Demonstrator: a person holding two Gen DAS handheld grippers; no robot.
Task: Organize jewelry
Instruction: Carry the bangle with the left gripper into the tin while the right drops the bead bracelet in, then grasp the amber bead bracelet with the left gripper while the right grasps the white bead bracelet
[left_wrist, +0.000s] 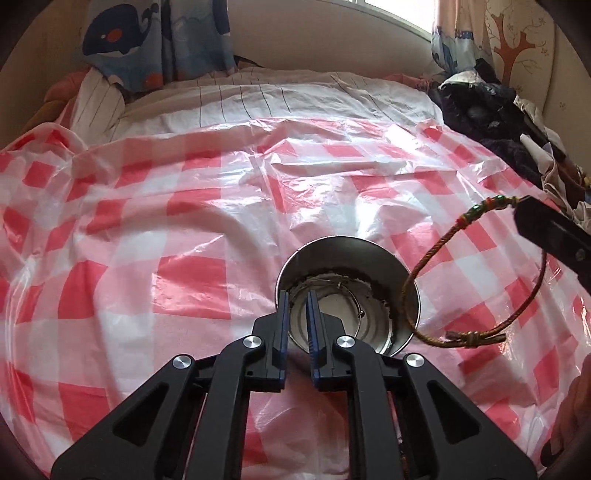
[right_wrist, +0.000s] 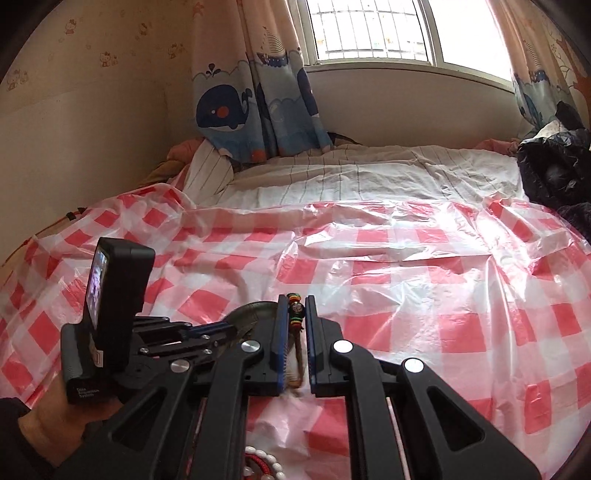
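Note:
A steel cup (left_wrist: 373, 258) stands on the red-and-white checked plastic sheet (left_wrist: 147, 229). My left gripper (left_wrist: 297, 295) is shut on the cup's near rim, one finger inside and one outside. A thin wire bangle (left_wrist: 351, 291) lies inside the cup. My right gripper (right_wrist: 296, 301) is shut on a brown braided cord bracelet (left_wrist: 476, 240) with coloured beads (right_wrist: 294, 308). The bracelet hangs beside the cup's right rim. The right gripper's finger (left_wrist: 550, 229) shows at the right of the left wrist view. The cup (right_wrist: 255, 312) is partly hidden in the right wrist view.
A white bead bracelet (right_wrist: 266, 458) and a red cord lie at the bottom of the right wrist view. A dark pile of clothes (left_wrist: 495, 110) sits at the far right. A striped white sheet (right_wrist: 351, 177) and whale-print curtains (right_wrist: 255, 110) lie beyond.

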